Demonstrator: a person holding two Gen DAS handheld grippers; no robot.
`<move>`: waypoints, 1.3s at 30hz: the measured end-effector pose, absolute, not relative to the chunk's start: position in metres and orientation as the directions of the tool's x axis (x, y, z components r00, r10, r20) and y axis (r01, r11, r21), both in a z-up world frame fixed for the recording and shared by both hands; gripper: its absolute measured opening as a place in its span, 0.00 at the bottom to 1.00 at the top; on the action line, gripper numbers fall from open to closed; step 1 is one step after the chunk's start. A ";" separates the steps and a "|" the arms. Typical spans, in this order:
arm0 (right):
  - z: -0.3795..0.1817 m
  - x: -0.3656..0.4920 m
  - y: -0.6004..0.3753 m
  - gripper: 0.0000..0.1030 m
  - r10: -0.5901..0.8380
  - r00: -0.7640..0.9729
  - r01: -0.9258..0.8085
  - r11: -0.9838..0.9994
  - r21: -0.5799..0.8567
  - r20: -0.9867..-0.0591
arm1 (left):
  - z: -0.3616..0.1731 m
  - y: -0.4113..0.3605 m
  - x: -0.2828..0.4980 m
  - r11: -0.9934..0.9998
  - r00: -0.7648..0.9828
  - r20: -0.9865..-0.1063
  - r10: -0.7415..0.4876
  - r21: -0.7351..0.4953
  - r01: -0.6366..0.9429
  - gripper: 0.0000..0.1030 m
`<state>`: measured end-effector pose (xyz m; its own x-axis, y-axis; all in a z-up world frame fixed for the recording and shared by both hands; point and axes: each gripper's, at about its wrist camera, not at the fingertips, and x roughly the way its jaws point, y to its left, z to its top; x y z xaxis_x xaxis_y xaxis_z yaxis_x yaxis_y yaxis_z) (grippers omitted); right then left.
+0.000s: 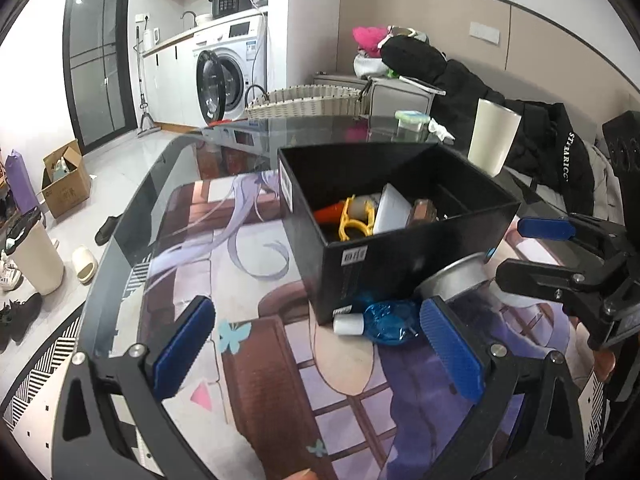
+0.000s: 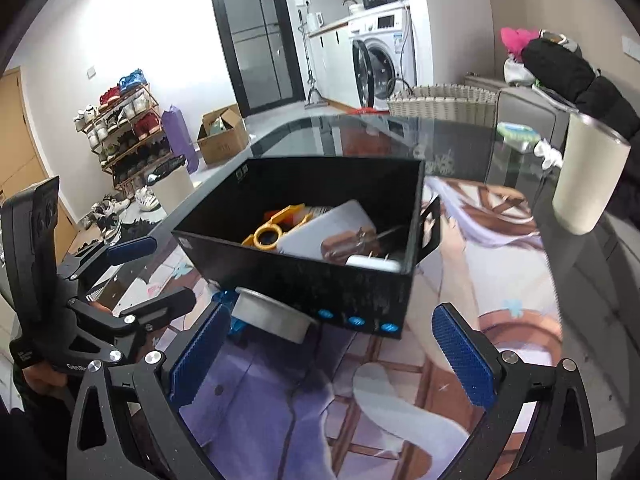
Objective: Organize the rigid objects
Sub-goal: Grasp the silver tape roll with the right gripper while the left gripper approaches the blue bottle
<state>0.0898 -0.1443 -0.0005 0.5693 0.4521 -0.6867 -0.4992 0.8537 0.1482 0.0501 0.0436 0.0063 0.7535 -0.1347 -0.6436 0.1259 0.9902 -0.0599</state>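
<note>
Hovering low over the surface (image 1: pixel 256 280), the left gripper (image 1: pixel 316 344) has its blue-padded jaws spread wide with nothing between them. In the left wrist view, a blue transparent bottle (image 1: pixel 390 322) with a white cap lies on its side just ahead of the gripper's right pad, touching the near corner of the black box (image 1: pixel 400 268). A metal bowl (image 1: pixel 454 280) sits beside the bottle at lower right of centre, against the box's front wall.

The right gripper (image 2: pixel 330 354) is likewise spread, holding nothing, above the printed mat (image 2: pixel 480 280) in the lower middle of the right wrist view. The same metal bowl (image 2: pixel 272 316) appears just ahead of its left pad, tucked against the box (image 2: pixel 320 284).

Inside the box, centre frame in both views, lie a yellow plastic piece (image 2: pixel 268 234), an orange item (image 1: pixel 330 212), a white flat object (image 2: pixel 328 226) and a brown item (image 2: pixel 346 246). A white charger (image 2: pixel 372 262) rests against the near wall.

A cream tumbler (image 2: pixel 588 178) stands upright on the surface at right, well apart from the box. A wicker basket (image 1: pixel 304 102) sits at the far edge, upper centre. A washing machine (image 1: pixel 230 68) stands beyond, its door open.
</note>
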 end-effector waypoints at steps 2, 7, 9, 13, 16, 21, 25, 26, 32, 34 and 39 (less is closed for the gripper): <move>-0.004 0.091 -0.141 1.00 0.452 0.559 -0.497 0.854 0.155 -0.696 | 0.002 0.043 0.051 0.990 0.746 -0.652 -0.134 -0.057 0.129 1.00; -0.011 0.092 -0.131 0.99 0.442 0.539 -0.489 0.857 0.161 -0.717 | -0.001 0.043 0.053 0.989 0.735 -0.662 -0.144 -0.066 0.135 1.00; -0.013 0.093 -0.131 0.99 0.442 0.535 -0.480 0.860 0.172 -0.720 | -0.002 0.043 0.054 0.989 0.729 -0.669 -0.145 -0.071 0.131 1.00; -0.014 0.095 -0.130 1.00 0.435 0.536 -0.461 0.869 0.181 -0.724 | -0.003 0.044 0.053 0.989 0.731 -0.667 -0.143 -0.074 0.126 1.00; -0.014 0.097 -0.129 1.00 0.428 0.535 -0.452 0.874 0.181 -0.729 | -0.003 0.045 0.052 0.991 0.735 -0.665 -0.132 -0.067 0.117 1.00; -0.017 0.098 -0.129 1.00 0.416 0.529 -0.431 0.882 0.189 -0.740 | -0.004 0.046 0.053 0.992 0.729 -0.672 -0.128 -0.068 0.111 1.00; -0.019 0.101 -0.129 1.00 0.416 0.524 -0.415 0.887 0.203 -0.743 | -0.004 0.047 0.053 0.991 0.729 -0.672 -0.129 -0.071 0.110 1.00; -0.019 0.101 -0.129 1.00 0.417 0.523 -0.414 0.887 0.207 -0.743 | -0.005 0.047 0.053 0.991 0.729 -0.673 -0.128 -0.071 0.109 1.00; -0.021 0.104 -0.131 1.00 0.419 0.520 -0.415 0.886 0.209 -0.745 | -0.006 0.049 0.052 0.992 0.728 -0.674 -0.130 -0.080 0.103 1.00; -0.021 0.104 -0.131 1.00 0.421 0.514 -0.411 0.886 0.216 -0.748 | -0.006 0.049 0.053 0.992 0.725 -0.676 -0.130 -0.082 0.101 1.00; -0.024 0.109 -0.125 1.00 0.430 0.494 -0.405 0.883 0.237 -0.756 | -0.006 0.049 0.053 0.991 0.725 -0.676 -0.134 -0.084 0.104 1.00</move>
